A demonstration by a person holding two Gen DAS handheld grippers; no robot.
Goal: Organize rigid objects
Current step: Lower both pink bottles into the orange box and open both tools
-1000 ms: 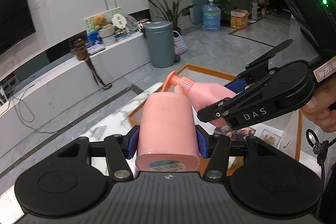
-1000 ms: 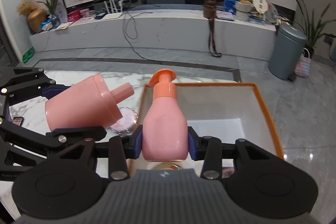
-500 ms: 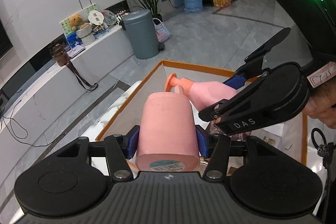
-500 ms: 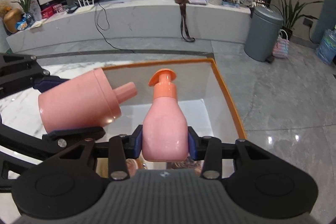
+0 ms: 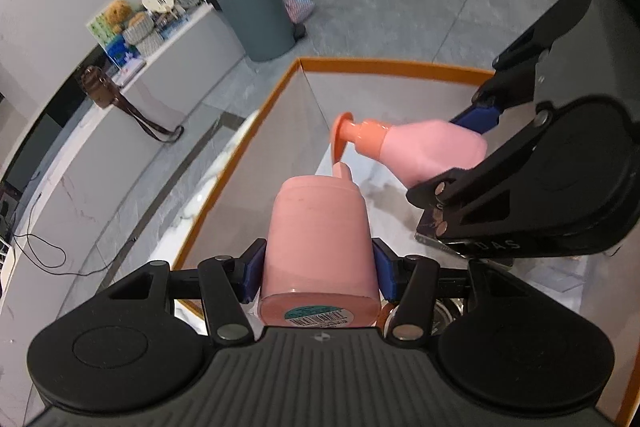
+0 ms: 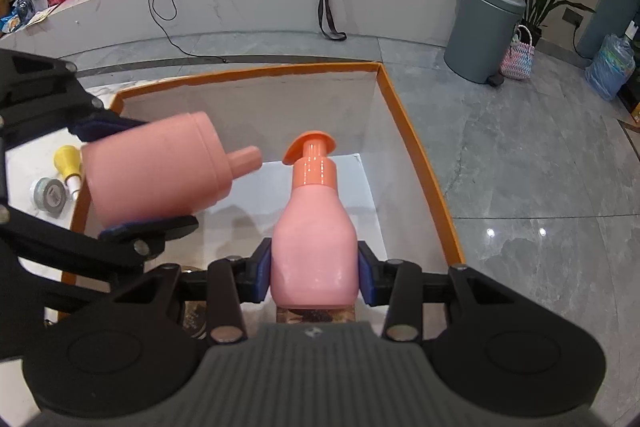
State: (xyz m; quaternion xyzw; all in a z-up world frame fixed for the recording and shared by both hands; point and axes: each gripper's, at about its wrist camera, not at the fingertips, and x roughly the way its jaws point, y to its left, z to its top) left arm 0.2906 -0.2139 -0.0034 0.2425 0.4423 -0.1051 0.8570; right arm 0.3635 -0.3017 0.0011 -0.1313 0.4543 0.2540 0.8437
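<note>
Even indoor light is filling both views; ceiling lamps are glinting off the glossy floor (image 6: 516,231). Fisheye bending is curving the edges, corners are darkening, and slight blur is softening the background.

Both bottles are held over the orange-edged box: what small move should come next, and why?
Probably lower both a little further, then release. The left claw grips the wide pink bottle and the right claw the pump bottle, both hanging above the box floor.
</note>
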